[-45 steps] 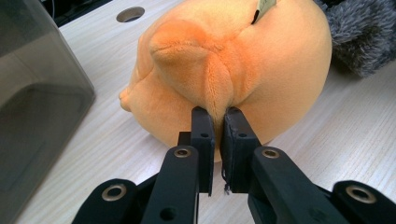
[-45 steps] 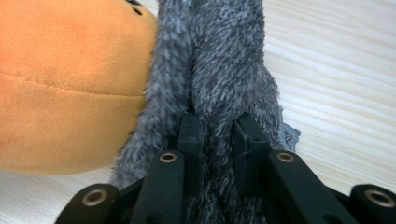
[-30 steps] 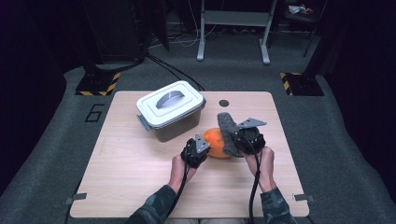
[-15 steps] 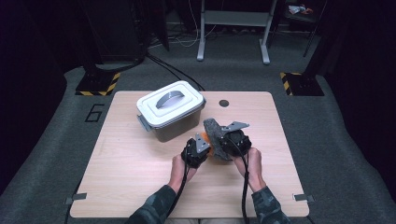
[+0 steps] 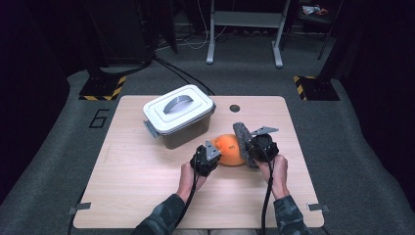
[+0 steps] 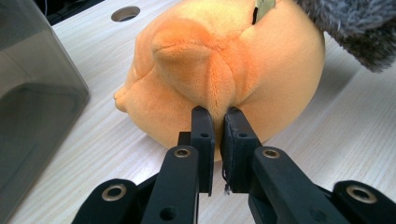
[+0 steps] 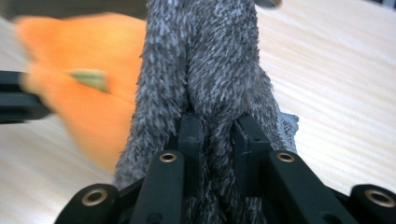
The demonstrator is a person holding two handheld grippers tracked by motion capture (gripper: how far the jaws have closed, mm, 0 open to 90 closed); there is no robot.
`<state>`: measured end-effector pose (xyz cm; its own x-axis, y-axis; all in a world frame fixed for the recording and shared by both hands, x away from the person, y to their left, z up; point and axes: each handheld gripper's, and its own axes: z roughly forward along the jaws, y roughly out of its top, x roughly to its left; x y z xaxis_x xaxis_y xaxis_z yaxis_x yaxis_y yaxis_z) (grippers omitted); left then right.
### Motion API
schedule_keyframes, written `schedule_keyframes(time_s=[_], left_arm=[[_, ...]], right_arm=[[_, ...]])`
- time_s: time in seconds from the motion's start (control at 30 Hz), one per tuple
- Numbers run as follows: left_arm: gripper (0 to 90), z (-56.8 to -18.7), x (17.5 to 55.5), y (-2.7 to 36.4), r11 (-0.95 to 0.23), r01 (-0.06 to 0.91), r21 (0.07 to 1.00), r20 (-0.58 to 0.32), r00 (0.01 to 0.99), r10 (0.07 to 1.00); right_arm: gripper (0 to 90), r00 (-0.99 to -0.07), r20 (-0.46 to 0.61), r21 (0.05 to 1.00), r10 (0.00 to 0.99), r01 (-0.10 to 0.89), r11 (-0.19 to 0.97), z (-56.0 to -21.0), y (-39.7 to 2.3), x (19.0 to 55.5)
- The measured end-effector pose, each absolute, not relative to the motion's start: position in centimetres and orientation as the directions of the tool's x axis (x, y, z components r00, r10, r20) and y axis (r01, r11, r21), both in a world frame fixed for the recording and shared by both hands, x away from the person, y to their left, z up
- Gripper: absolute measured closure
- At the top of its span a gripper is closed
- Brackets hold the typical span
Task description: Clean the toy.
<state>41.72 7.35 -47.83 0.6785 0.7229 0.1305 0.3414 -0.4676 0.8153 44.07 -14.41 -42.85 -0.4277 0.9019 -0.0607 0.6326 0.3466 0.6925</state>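
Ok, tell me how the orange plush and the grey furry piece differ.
The orange plush is smooth, short-piled and rounded; the grey furry piece is shaggy and long. The orange plush rests on the table, pinched by the left gripper; the grey piece stands upright, clamped in the right gripper. Both are soft and held by shut fingers.

Bright table [image 5: 147, 196], dark surrounds; soft shadows; orange plush [image 7: 88, 84] motion-blurred, close fur sharp

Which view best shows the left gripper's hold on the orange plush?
The left gripper view: the left gripper is shut on a fold of the orange plush, close up. The high view shows both small, the pinch hidden. The right gripper view gives a blurred orange patch.
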Motion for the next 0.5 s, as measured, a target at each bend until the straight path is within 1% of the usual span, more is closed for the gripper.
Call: schedule_keyframes(time_s=[0.23,0.5], left_arm=[[84.3,-47.9,41.8,7.4,-0.462,0.343,0.818,0.125,0.678,0.725],[84.2,-47.9,41.8,7.5,-0.458,0.349,0.818,0.117,0.678,0.726]], right_arm=[[75.0,-0.368,-0.017,0.649,0.930,0.703,0.290,-45.4,-16.6,45.7],[75.1,-0.331,0.030,0.581,0.943,0.774,0.253,-48.5,-17.6,46.5]])
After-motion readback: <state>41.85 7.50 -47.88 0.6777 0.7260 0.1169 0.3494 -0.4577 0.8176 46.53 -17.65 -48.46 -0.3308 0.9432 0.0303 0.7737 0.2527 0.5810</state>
